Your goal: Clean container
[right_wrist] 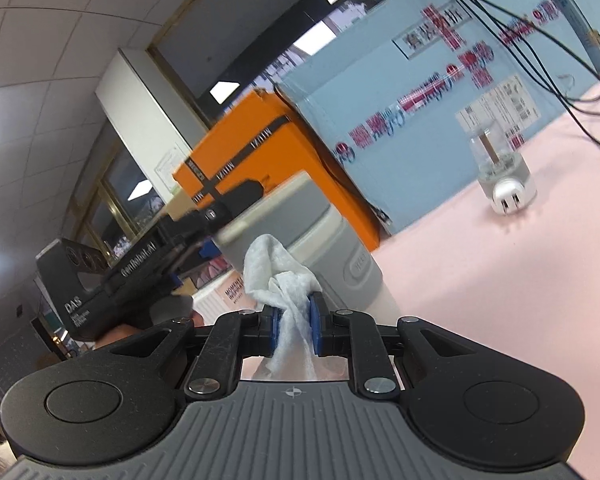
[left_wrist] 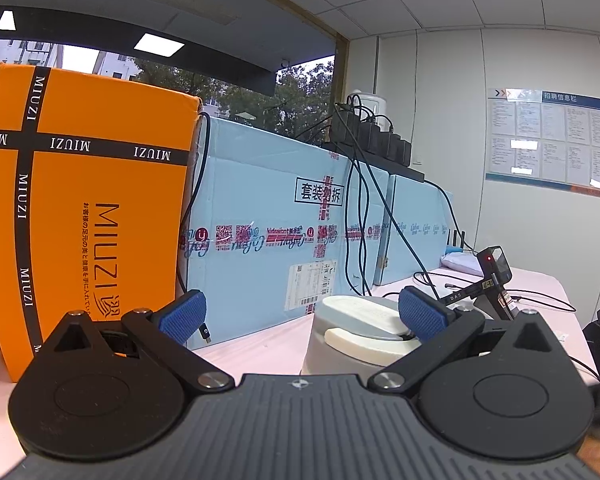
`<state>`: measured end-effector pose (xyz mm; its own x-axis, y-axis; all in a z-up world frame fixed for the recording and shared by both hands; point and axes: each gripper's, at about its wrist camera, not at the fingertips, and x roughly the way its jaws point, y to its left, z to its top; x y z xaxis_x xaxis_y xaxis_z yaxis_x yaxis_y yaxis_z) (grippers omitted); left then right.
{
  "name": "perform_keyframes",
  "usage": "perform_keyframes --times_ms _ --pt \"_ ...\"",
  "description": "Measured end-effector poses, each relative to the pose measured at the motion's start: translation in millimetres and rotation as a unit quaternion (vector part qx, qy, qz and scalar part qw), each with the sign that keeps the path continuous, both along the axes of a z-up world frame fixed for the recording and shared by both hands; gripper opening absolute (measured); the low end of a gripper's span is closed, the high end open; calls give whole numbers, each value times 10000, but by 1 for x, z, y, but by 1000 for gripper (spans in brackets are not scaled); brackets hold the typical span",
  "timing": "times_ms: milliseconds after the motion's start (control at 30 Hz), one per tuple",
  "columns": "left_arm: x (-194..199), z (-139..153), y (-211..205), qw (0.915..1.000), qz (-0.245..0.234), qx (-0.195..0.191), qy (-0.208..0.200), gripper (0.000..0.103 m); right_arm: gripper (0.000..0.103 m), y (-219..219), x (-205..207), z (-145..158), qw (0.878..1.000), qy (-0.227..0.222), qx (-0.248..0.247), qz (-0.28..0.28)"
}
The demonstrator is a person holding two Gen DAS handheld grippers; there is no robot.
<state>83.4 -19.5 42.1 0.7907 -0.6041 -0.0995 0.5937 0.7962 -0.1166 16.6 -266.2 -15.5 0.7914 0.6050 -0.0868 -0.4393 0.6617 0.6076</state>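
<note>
Jaws on the right gripper (right_wrist: pixel 293 324) are clamping a white wipe (right_wrist: pixel 278 276) just beside the grey container (right_wrist: pixel 320 240) — left gripper (left_wrist: pixel 300 314) jaws are standing open around its lid (left_wrist: pixel 360 320). Container is sitting upright on the pink surface (right_wrist: pixel 500 300); wiping looks barely started — most still left.

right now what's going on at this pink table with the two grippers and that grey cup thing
A person is cleaning a grey container with two handheld grippers. The right tool is shut on a white wipe, held up against the container's side. The left tool stands open by the container's lid, one pad beside it; whether it touches is unclear. The container stands on the pink table.
</note>
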Motion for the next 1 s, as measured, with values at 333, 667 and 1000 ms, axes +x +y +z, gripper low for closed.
perform_keyframes --times_ms 333,667,1000 --pt "0 -1 0 10000 4 -12 -15 103 15 -4 -2 12 9993 -359 55 -67" --pt "0 -1 -1 10000 18 6 -56 103 15 -5 4 -6 9998 118 137 15" --pt "0 -1 0 10000 33 0 -64 103 15 -6 -4 14 9982 -526 266 87"
